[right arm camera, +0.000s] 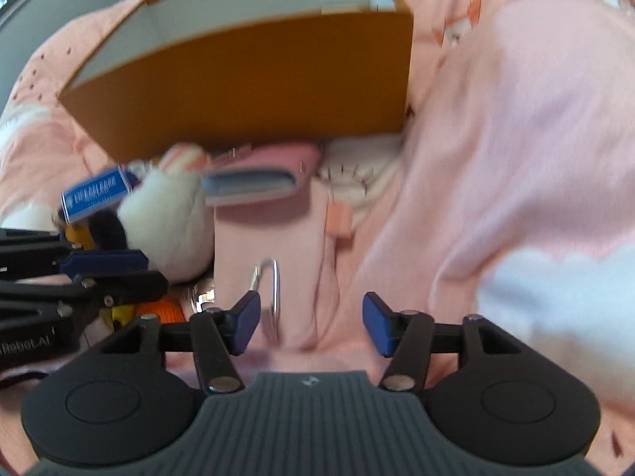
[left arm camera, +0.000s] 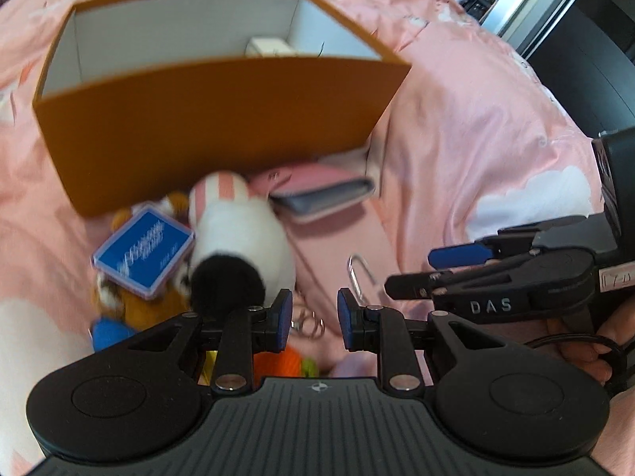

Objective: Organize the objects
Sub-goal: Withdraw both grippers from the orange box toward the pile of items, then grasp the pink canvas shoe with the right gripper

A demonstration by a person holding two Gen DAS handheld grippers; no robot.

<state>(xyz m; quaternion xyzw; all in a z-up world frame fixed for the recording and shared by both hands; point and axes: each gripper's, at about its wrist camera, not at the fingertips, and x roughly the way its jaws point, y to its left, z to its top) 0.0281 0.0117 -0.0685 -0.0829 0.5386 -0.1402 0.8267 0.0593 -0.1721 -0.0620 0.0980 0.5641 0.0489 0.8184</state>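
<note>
An orange box [left arm camera: 222, 119] with a white inside stands on the pink bedding, and a small white item [left arm camera: 268, 45] lies in it. In front of it lie a white plush [left arm camera: 238, 230] with pink-striped ears, a blue card pack [left arm camera: 143, 254], a pink-and-grey wallet [left arm camera: 321, 194] and a silver carabiner [left arm camera: 359, 273]. My left gripper [left arm camera: 315, 317] hovers over a key ring [left arm camera: 307, 323], its jaws narrow with nothing between them. My right gripper [right arm camera: 311, 323] is open over the pink cloth, its left pad beside the carabiner [right arm camera: 274, 281]. The box [right arm camera: 258, 79], plush [right arm camera: 166, 214] and wallet [right arm camera: 254, 182] lie beyond.
Pink bedding with white clouds [left arm camera: 528, 198] spreads all around. An orange knitted thing [left arm camera: 278, 361] and a brown plush [left arm camera: 151, 305] lie under the left gripper. Dark furniture [left arm camera: 587, 63] stands past the bed's far right edge. A hand [left arm camera: 591, 341] holds the right gripper.
</note>
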